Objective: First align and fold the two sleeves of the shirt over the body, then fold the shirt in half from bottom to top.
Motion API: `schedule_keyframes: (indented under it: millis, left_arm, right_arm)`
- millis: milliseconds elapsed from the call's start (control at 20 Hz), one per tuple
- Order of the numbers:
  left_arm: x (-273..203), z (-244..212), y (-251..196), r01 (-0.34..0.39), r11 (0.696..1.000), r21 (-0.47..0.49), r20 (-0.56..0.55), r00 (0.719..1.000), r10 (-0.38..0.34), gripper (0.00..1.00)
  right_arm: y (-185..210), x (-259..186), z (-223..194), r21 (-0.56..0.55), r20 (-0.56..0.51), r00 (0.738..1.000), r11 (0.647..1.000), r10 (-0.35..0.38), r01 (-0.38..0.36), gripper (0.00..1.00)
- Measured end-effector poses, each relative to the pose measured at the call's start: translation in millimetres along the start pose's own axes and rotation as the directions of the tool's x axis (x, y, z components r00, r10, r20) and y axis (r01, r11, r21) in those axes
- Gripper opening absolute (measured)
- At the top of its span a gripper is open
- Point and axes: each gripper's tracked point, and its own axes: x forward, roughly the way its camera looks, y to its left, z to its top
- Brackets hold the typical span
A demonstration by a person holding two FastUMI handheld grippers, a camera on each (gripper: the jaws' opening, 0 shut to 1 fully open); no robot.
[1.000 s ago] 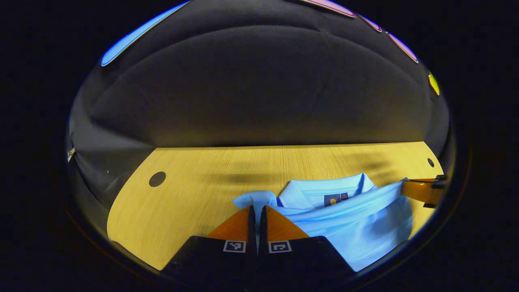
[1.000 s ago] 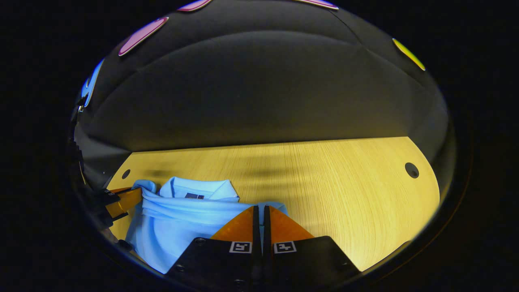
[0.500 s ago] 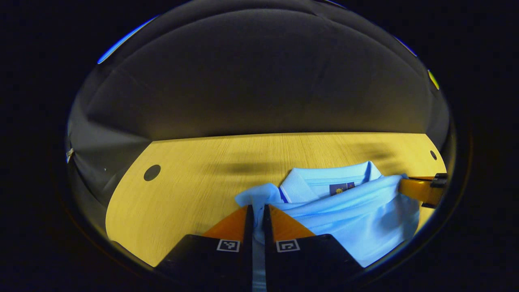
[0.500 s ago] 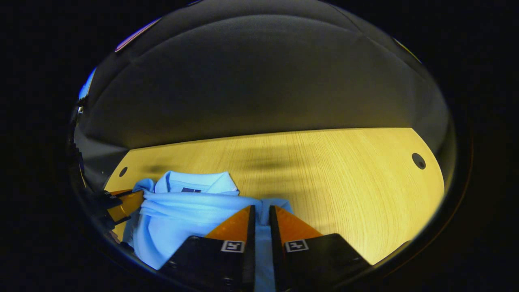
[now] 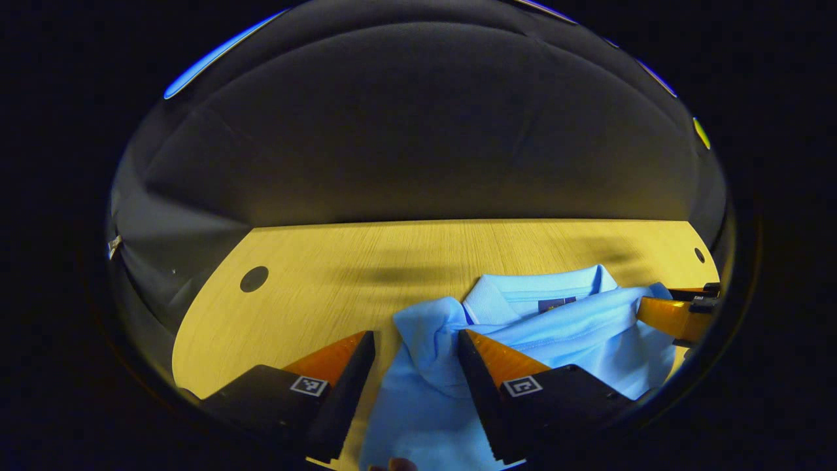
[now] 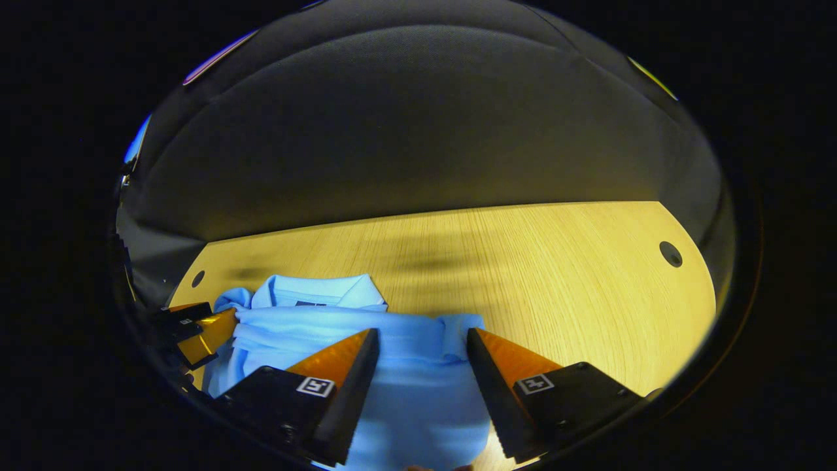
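Fingers [image 5: 340, 356] spread over soft rumpled shirt [image 5: 562, 327]

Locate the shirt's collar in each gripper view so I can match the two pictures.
Left gripper view: the collar sits right of centre, beyond the open left gripper, on the far side of the folded hem.
Right gripper view: the collar sits left of centre, beyond and left of the open right gripper.
Shared landmark: the dark tag inside the collar, on the blue shirt.

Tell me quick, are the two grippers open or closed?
Left gripper: open, holding nothing, over the shirt.
Right gripper: open, holding nothing.
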Motion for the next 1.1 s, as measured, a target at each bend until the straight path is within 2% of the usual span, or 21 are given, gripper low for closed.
schedule_keyframes:
  millis: [200, 550, 900, 1100]
  left_arm:
    - [-8.8, 5.3, -4.3, 0.004, 1.0, -0.007, 0.011, 1.0, -0.004, 0.87]
    - [-52.3, 21.8, -7.9, 0.023, 1.0, -0.006, 0.086, 0.996, -0.022, 0.9]
    - [-145.8, 42.2, 1.5, 0.036, 0.999, -0.012, 0.229, 0.973, -0.032, 0.9]
    - [-209.4, 42.7, -1.1, 0.052, 0.999, -0.004, 0.292, 0.955, -0.049, 0.9]
  right_arm:
    - [-3.8, -10.4, 5.4, 0.01, 0.021, 1.0, 1.0, -0.014, 0.014, 0.98]
    - [-0.4, -60.2, 19.2, -0.014, 0.109, 0.994, 1.0, 0.017, -0.015, 0.98]
    - [13.0, -142.9, 29.0, -0.035, 0.216, 0.975, 0.998, 0.052, -0.045, 0.98]
    - [25.0, -202.7, 47.4, -0.076, 0.316, 0.946, 0.996, 0.066, -0.044, 0.98]
